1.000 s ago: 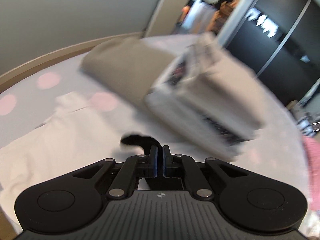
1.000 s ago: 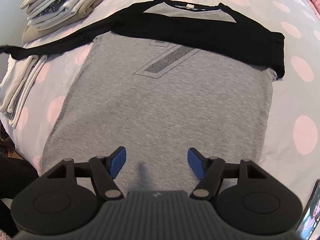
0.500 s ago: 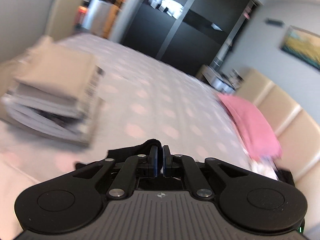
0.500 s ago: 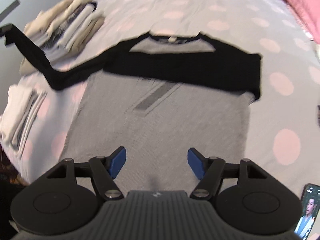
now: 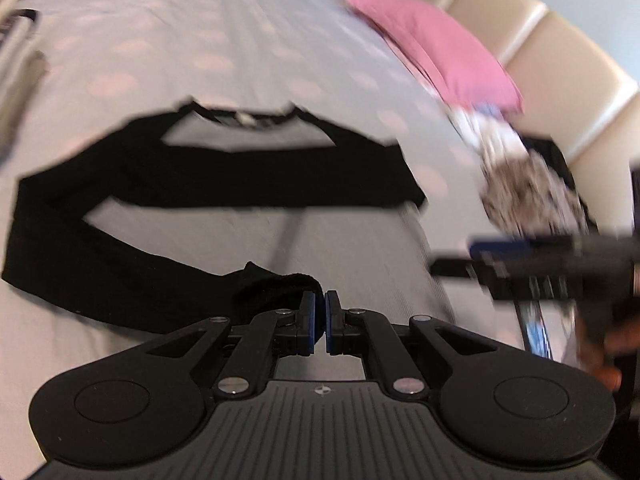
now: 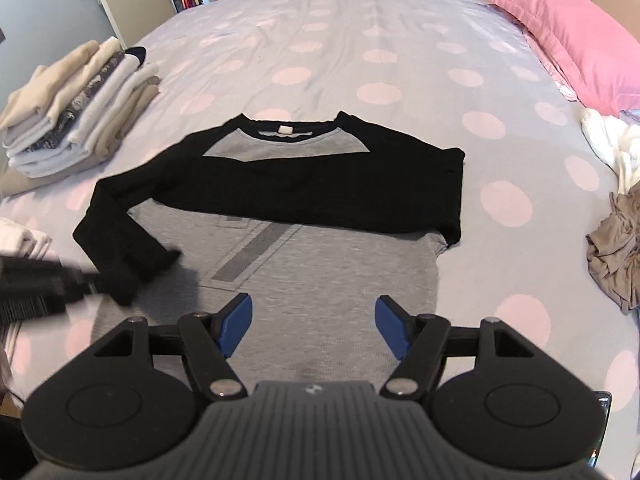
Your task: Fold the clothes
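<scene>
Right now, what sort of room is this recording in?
Most likely a bedroom at home. A wide bed with a dotted cover fills the view, a pink pillow lies against a padded headboard, and a stack of folded clothes sits near a shirt spread flat.

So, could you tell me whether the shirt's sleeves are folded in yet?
Both lie across the shirt; the left gripper grips one cuff.

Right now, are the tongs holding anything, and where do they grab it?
The left tongs pinch the black sleeve of the shirt at its cuff end. The right tongs are open and hold nothing.
</scene>
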### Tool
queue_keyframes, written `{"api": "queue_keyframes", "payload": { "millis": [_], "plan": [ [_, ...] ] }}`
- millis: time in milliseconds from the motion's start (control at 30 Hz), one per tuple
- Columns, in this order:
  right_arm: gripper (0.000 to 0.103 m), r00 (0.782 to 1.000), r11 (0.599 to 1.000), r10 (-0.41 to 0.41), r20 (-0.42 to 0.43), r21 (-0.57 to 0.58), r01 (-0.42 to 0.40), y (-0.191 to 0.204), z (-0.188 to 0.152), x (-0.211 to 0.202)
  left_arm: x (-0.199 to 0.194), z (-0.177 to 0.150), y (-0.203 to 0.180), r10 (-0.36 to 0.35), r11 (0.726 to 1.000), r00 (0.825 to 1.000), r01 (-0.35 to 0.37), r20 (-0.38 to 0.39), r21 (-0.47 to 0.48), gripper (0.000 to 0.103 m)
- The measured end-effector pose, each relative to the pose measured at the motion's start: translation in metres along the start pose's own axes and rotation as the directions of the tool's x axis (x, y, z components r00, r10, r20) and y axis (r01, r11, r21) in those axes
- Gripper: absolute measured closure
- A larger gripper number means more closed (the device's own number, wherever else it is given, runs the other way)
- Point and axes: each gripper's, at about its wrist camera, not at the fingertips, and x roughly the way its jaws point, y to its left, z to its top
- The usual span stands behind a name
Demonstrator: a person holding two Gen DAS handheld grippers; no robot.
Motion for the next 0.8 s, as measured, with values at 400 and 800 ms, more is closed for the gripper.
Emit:
{"api": "queue_keyframes", "payload": {
  "millis": [400, 800],
  "plan": [
    [0.032, 0.998, 0.998, 0.025, -0.060, 0.052, -0.022, -0.003, -0.005, 0.020, 0.026, -0.017, -0.013, -0.092, 0.992, 0.991, 0.100, -0.099, 0.074, 0.089],
    [0.043, 0.997, 0.994, 0.074, -0.033, 0.080, -0.072, -0.002, -0.006, 0.022, 0.002, -0.002, 0.017, 0.051, 0.998, 0.997, -0.050, -0.050, 0.023, 0.074]
  ]
}}
